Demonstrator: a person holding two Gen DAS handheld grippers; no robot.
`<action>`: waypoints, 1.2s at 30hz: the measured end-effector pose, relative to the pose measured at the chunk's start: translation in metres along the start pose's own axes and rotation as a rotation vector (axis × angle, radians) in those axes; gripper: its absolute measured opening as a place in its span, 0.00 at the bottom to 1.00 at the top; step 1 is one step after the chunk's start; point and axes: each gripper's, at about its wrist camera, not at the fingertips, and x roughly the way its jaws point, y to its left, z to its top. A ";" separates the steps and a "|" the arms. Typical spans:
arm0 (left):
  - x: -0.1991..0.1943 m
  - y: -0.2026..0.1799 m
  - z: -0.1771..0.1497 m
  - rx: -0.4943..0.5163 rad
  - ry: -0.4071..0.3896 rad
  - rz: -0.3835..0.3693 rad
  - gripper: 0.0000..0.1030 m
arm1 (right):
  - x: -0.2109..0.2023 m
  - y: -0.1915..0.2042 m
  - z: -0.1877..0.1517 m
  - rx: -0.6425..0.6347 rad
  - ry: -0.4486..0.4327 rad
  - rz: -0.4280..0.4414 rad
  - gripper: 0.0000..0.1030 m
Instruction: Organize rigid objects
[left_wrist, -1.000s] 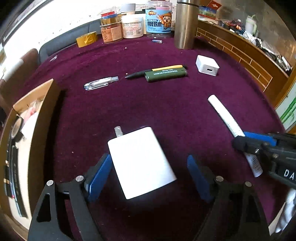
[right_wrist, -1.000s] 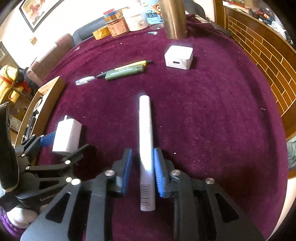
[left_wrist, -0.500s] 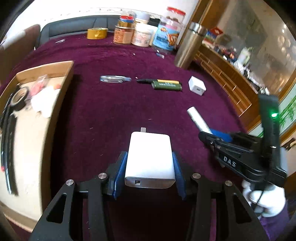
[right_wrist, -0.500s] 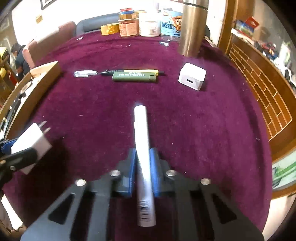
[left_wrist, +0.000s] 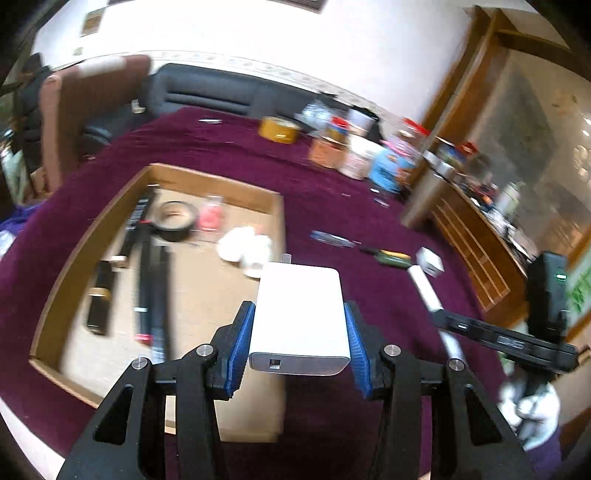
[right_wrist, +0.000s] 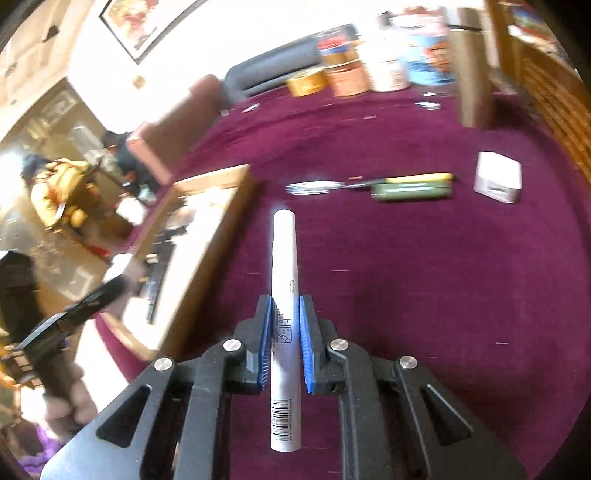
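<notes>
My left gripper (left_wrist: 299, 325) is shut on a white charger block (left_wrist: 301, 314) and holds it in the air above the right edge of an open cardboard box (left_wrist: 96, 236). My right gripper (right_wrist: 283, 328) is shut on a white tube (right_wrist: 283, 280) and holds it above the purple tablecloth, to the right of the box (right_wrist: 236, 206). The tube and the right gripper also show in the left wrist view (left_wrist: 428, 291). The left gripper shows blurred in the right wrist view (right_wrist: 92, 299).
The box holds black sticks, a roll of black tape (left_wrist: 173, 221) and white items. On the cloth lie a green cylinder (right_wrist: 410, 192), a yellow pen, a clear pen (right_wrist: 310, 187) and a small white cube charger (right_wrist: 496, 177). Jars, tape and a steel flask (right_wrist: 472, 66) stand at the back.
Both grippers have lifted their objects off the cloth and swung left. The charger now hangs over the box edge, and the tube has come nearer to the box.
</notes>
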 end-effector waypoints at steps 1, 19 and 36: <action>0.004 0.005 0.001 -0.011 0.002 0.012 0.41 | 0.006 0.009 0.001 -0.003 0.015 0.025 0.12; 0.062 0.074 0.001 -0.152 0.141 0.100 0.41 | 0.121 0.097 0.021 0.018 0.210 0.106 0.12; -0.016 0.103 0.003 -0.252 -0.015 0.030 0.63 | 0.129 0.118 0.025 -0.054 0.148 -0.083 0.16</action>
